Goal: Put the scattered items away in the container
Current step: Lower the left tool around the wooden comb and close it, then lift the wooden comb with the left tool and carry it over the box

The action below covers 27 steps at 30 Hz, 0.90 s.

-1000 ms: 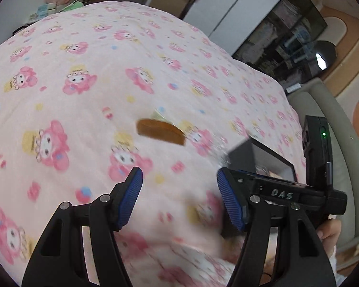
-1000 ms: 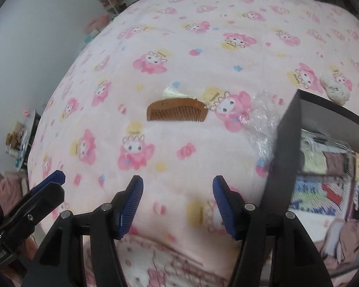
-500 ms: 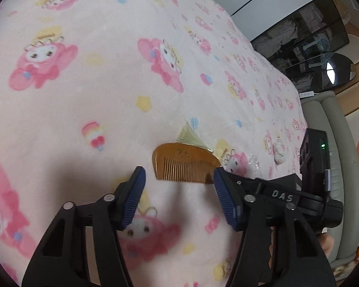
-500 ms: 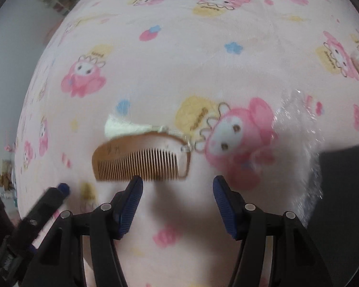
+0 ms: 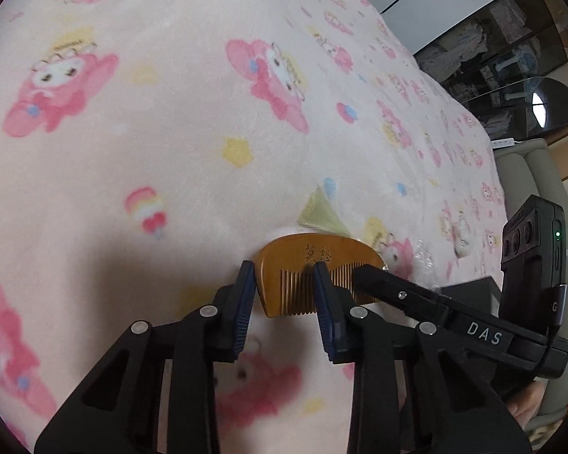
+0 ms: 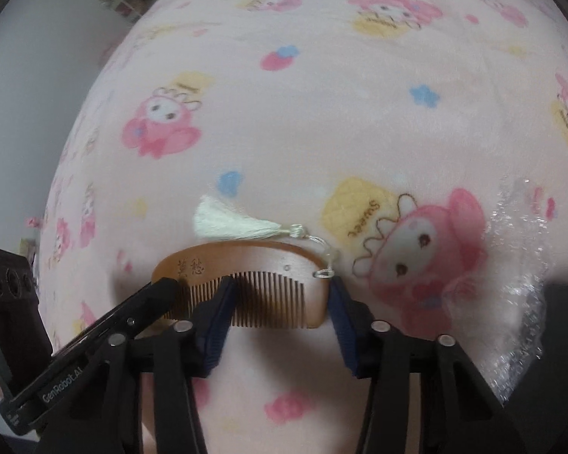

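Note:
A wooden comb (image 5: pixel 303 265) (image 6: pixel 253 268) with a pale tassel (image 6: pixel 231 223) lies on the pink cartoon-print blanket (image 5: pixel 170 113). My left gripper (image 5: pixel 284 291) has narrowed around the comb's left end, its blue pads (image 5: pixel 246 295) at the comb's sides. My right gripper (image 6: pixel 278 302) straddles the comb's right half, jaws still apart, the right pad (image 6: pixel 340 310) at the comb's end. Each gripper shows in the other's view. The black container (image 6: pixel 564 340) sits at the right edge.
Crinkled clear plastic wrap (image 6: pixel 522 257) lies beside the container. A small white plush toy (image 5: pixel 462 238) rests farther off on the blanket. A dark glass cabinet (image 5: pixel 511 56) and a grey sofa (image 5: pixel 530 189) stand beyond the bed.
Both grippers moved down onto the comb from either side. The left jaws narrowed a lot around its left end; the right jaws stayed about as wide.

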Available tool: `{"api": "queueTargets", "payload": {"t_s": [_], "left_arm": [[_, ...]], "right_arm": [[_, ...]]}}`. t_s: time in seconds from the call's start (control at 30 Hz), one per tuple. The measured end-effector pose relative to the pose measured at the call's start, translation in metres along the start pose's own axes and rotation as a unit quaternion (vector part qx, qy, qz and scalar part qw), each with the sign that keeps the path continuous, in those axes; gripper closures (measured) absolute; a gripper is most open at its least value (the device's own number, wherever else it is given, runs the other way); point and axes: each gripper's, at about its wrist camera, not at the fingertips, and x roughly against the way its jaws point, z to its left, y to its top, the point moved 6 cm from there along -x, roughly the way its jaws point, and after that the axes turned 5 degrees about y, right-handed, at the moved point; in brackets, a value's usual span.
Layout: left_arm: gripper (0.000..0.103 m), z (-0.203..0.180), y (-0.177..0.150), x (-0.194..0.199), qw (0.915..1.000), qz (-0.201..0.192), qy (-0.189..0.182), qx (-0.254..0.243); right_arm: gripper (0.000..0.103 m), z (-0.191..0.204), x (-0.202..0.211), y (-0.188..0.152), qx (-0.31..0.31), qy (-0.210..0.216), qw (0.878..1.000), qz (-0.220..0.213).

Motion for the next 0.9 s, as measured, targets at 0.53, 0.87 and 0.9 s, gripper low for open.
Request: {"api": "queueTargets", "payload": {"t_s": [0.53, 0.87, 0.9], "left_arm": [[0.074, -0.075, -0.066, 0.142, 0.9959, -0.064, -0.026, -0.058], [0.074, -0.146, -0.114, 0.184, 0.9902, -0.064, -0.069, -0.103], [0.074, -0.156, -0.119, 0.186, 0.9893, -0.065, -0.070, -0.110]], "right_arm": [[0.062, 0.042, 0.140, -0.078, 0.067, 0.032, 0.995, -0.064], [0.062, 0.019, 0.226, -0.133, 0.061, 0.024, 0.991, -0.116], [0.062, 0.015, 0.234, -0.138, 0.059, 0.022, 0.991, -0.121]]}}
